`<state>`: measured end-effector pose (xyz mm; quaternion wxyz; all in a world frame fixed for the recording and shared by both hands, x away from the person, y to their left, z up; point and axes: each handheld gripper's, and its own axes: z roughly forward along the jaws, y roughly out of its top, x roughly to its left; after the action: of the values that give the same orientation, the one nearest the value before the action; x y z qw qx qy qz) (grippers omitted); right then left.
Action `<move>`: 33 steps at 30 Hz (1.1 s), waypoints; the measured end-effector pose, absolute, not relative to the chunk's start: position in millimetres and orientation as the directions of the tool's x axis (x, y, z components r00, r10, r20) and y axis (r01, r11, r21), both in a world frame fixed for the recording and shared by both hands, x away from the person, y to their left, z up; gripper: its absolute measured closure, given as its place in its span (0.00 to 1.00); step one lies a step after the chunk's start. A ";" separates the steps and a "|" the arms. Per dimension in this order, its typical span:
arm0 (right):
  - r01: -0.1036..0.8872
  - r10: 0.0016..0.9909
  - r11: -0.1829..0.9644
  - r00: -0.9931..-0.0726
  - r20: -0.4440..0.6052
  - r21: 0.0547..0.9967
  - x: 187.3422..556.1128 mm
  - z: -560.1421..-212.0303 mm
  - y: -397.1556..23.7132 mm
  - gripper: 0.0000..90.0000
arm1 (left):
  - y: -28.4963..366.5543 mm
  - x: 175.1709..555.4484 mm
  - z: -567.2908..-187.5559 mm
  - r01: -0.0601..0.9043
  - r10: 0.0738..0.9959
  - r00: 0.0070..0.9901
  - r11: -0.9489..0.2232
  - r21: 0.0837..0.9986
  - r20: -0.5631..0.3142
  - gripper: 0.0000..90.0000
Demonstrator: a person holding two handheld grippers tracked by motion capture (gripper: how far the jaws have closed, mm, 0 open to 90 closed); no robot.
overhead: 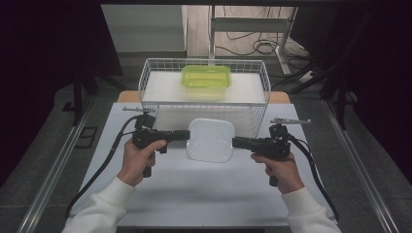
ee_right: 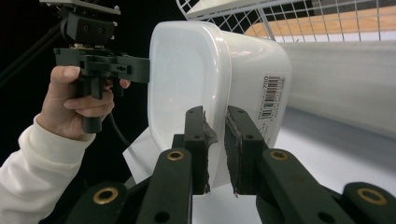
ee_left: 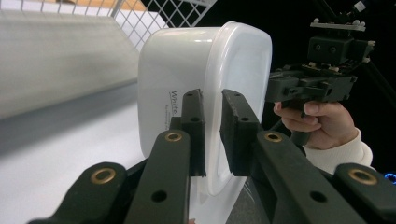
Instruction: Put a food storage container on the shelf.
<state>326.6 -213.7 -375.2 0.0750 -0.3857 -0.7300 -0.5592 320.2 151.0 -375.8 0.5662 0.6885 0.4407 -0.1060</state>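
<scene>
White lidded container (overhead: 211,140) held between both tools above the desk (overhead: 194,189) — left tool (ee_left: 212,135) and right tool (ee_right: 215,149) each clamped on its rim. It sits just before the wire basket (overhead: 150,77) (green container (overhead: 206,77) inside); purpose unstated — placement apparently not yet done.

A white wire basket (overhead: 154,77) stands at the far edge of the white table (overhead: 204,194). Inside the basket, toward its far side, sits a translucent green plastic container (overhead: 206,77) on a white sheet. Beyond the basket, black cables (overhead: 252,43) lie looped on the floor beside a grey metal desk frame (overhead: 248,24). Left of the basket, a metal rail (overhead: 60,160) runs along the floor.
</scene>
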 end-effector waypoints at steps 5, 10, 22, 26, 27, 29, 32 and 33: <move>0.631 0.480 0.082 -0.703 0.525 0.771 331.9 -364.5 -211.6 0.87 | 152.6 324.0 -364.7 0.712 0.494 0.601 0.026 0.701 -0.629 0.89; 0.620 0.478 0.081 -0.711 0.515 0.781 338.0 -353.6 -209.2 0.87 | 154.7 328.7 -352.8 0.697 0.500 0.610 0.031 0.716 -0.615 0.89; 0.580 0.473 0.081 -0.738 0.481 0.810 355.9 -321.2 -204.6 0.87 | 158.2 343.8 -319.9 0.661 0.508 0.632 0.041 0.749 -0.585 0.89; 0.568 0.473 0.075 -0.744 0.472 0.819 361.9 -310.8 -202.7 0.87 | 160.9 352.2 -311.6 0.658 0.505 0.631 0.054 0.751 -0.589 0.89; 0.564 0.472 0.073 -0.746 0.470 0.822 363.8 -308.4 -201.8 0.87 | 161.6 353.8 -309.8 0.655 0.505 0.633 0.054 0.754 -0.587 0.89; 0.557 0.471 0.071 -0.750 0.465 0.827 368.4 -303.4 -200.4 0.87 | 163.2 358.3 -303.7 0.650 0.506 0.636 0.055 0.758 -0.582 0.89; 0.554 0.469 0.071 -0.752 0.462 0.830 375.9 -294.2 -198.5 0.87 | 164.4 364.2 -294.6 0.639 0.514 0.640 0.058 0.767 -0.572 0.89; 0.552 0.470 0.069 -0.752 0.461 0.831 377.5 -291.9 -198.0 0.87 | 164.6 366.2 -291.4 0.636 0.515 0.639 0.063 0.769 -0.571 0.89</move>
<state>377.5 -198.0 -291.9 0.0350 -0.3501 -0.7304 -0.5854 366.2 164.6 -291.4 0.5946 0.6826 0.4218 -0.0508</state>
